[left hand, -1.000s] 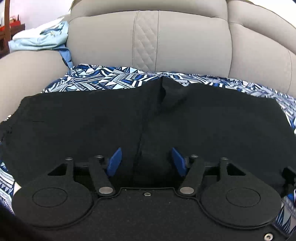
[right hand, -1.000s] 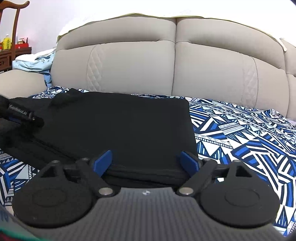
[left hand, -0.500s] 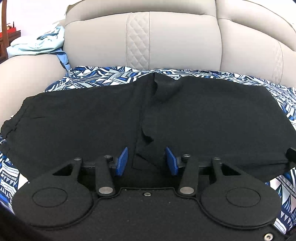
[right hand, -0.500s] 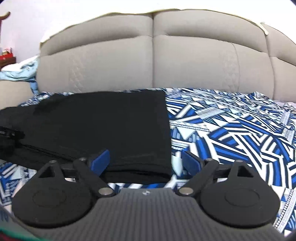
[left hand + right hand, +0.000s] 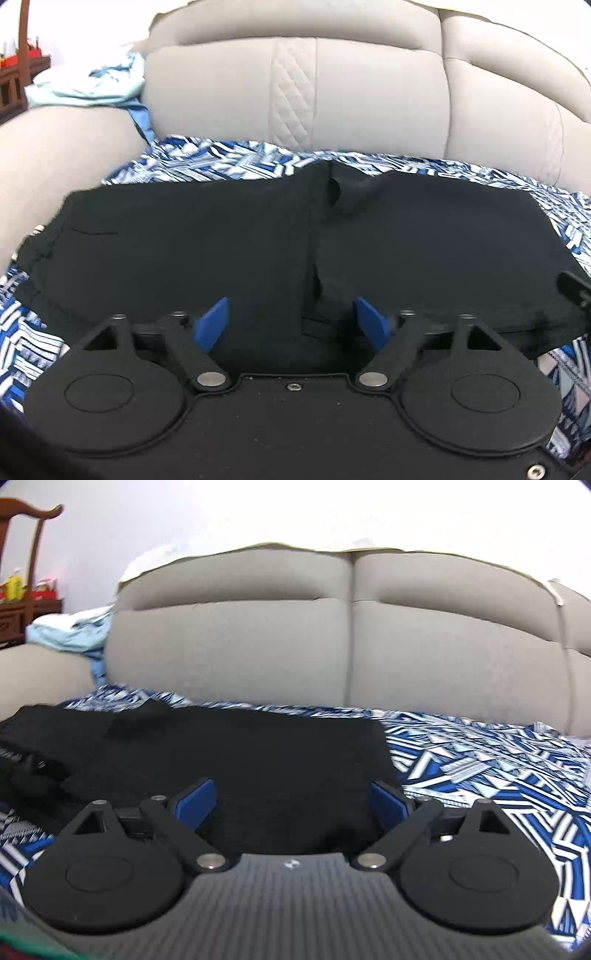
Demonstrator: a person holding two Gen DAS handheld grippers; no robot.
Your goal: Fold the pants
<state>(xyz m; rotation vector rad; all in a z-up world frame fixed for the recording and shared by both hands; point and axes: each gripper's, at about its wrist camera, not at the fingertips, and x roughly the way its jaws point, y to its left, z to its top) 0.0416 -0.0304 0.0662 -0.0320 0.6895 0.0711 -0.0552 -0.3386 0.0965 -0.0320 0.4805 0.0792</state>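
Black pants (image 5: 221,251) lie flat on a blue and white patterned cover, folded over with a vertical seam down the middle. My left gripper (image 5: 291,325) sits low over their near edge with its jaws opening; cloth lies between the blue pads (image 5: 212,323), which do not press on it. In the right wrist view the same pants (image 5: 258,753) end in a straight right edge. My right gripper (image 5: 291,805) hovers at that near right corner, its jaws opening wide, and the pads (image 5: 388,805) stand apart from the cloth.
A grey sofa backrest (image 5: 295,92) rises behind the patterned cover (image 5: 480,768). Light blue clothes (image 5: 88,88) lie heaped on the left armrest. A wooden chair and cabinet (image 5: 22,583) stand at the far left. The other gripper's tip (image 5: 576,288) shows at the pants' right edge.
The left jaws narrowed on the pants' centre fold, then spread wide and let it go. The right gripper swung right and back towards the pants' corner, its jaws widening slightly.
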